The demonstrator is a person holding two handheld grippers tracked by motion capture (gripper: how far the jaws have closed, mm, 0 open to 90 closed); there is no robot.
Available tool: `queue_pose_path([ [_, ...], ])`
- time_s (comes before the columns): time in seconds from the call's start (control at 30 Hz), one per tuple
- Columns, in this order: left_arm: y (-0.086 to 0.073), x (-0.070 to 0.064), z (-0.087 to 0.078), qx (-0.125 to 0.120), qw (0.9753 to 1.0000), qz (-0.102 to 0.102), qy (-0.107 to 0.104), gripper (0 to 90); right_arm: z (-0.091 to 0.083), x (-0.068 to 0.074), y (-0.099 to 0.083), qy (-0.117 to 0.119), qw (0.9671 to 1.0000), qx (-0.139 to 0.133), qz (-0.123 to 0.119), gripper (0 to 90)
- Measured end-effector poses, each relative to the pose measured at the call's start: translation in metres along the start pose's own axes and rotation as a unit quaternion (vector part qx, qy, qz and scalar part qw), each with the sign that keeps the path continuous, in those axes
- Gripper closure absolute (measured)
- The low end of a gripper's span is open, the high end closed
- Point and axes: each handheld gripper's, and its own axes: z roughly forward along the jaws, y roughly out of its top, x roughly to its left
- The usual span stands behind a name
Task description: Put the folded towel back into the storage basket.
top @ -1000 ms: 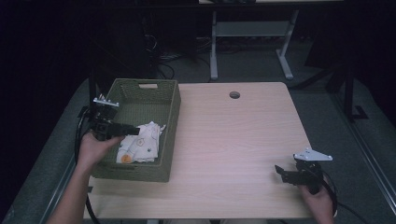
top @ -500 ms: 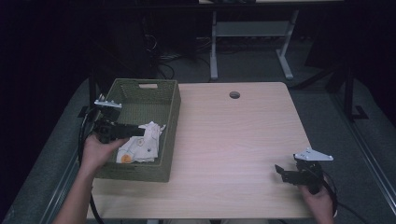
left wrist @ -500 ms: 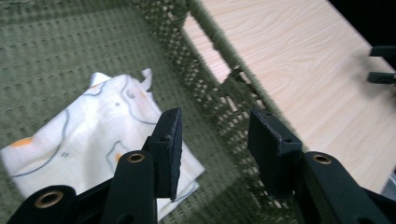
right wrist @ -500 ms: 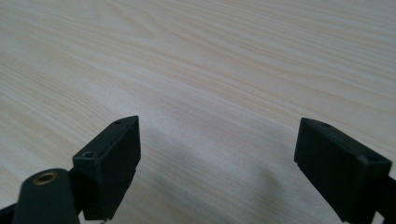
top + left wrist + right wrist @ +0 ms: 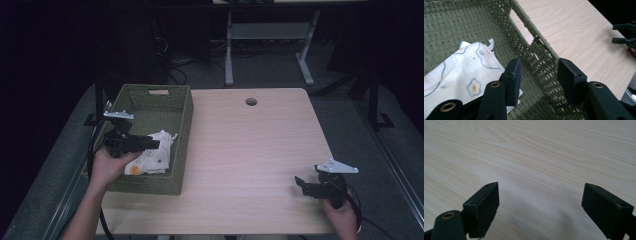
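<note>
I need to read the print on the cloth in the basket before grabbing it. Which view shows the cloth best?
The left gripper view: the cloth lies close below the open left gripper, its fried-egg print clear. The high view shows the cloth small inside the basket, partly behind the gripper. The right gripper view looks at bare table.

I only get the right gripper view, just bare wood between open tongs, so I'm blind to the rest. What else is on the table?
Observer: A green woven basket stands at the table's left side.
Operator: Anything in it?
Observer: A white cloth with fried-egg prints lies on its floor.
Operator: Where's the other hand?
Observer: The left tongs are open inside the basket, over the cloth's edge, beside the basket's wall.
Operator: And mine?
Observer: The right tongs sit near the table's front right corner.
</note>
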Motion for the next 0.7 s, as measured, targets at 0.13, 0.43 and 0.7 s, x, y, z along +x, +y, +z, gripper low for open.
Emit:
queue_pose_path([
  [0.13,-0.001,-0.005,0.003,0.0,1.0,0.005,-0.008,53.8,0.0,0.0,0.0,-0.001,1.0,-0.001,-0.002,14.2],
  [0.43,0.003,-0.02,0.007,-0.005,0.9996,0.017,-0.023,53.5,0.0,0.0,0.0,0.0,1.0,-0.001,-0.003,14.3],
  [0.7,0.005,-0.029,0.013,-0.009,0.9992,0.023,-0.033,52.4,-0.001,0.0,0.0,0.001,1.0,-0.001,-0.001,14.2],
])
